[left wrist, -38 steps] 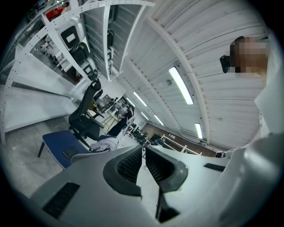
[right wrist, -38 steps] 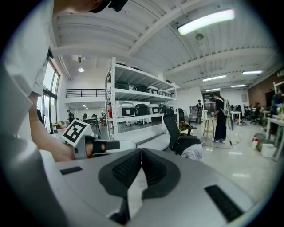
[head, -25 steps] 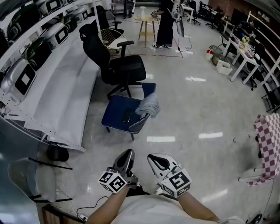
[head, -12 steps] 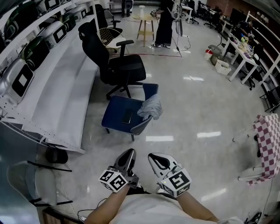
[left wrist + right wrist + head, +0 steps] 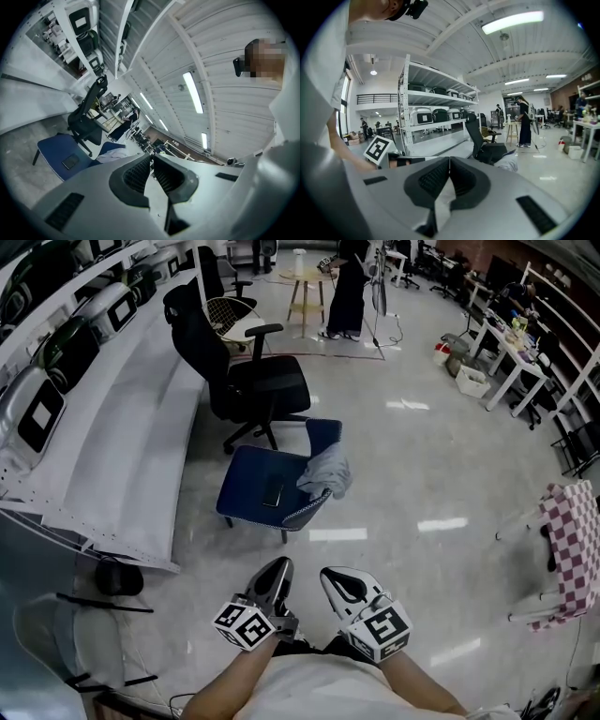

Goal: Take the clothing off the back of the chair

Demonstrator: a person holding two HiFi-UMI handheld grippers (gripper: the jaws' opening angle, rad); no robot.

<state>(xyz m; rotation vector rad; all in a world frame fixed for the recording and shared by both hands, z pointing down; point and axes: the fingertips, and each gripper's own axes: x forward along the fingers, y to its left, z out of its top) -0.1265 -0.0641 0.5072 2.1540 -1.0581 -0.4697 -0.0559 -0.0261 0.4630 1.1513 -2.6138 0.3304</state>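
Approach stage: grey clothing (image 5: 325, 472) hangs over the back of the blue chair (image 5: 253, 474), well ahead of both sets of jaws; left gripper (image 5: 277, 565) and right gripper (image 5: 330, 576), side by side, have jaws pressed together on nothing; next move likely calls for closing the gap, spreading one pair and pinching the cloth.

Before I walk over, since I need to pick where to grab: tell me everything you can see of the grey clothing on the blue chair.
The grey clothing looks like soft, light-grey fabric. It is crumpled into a loose bunch, draped over one end of the blue chair's backrest and hanging down beside the seat. Only the chair touches it. Its type and any details are too small to tell.
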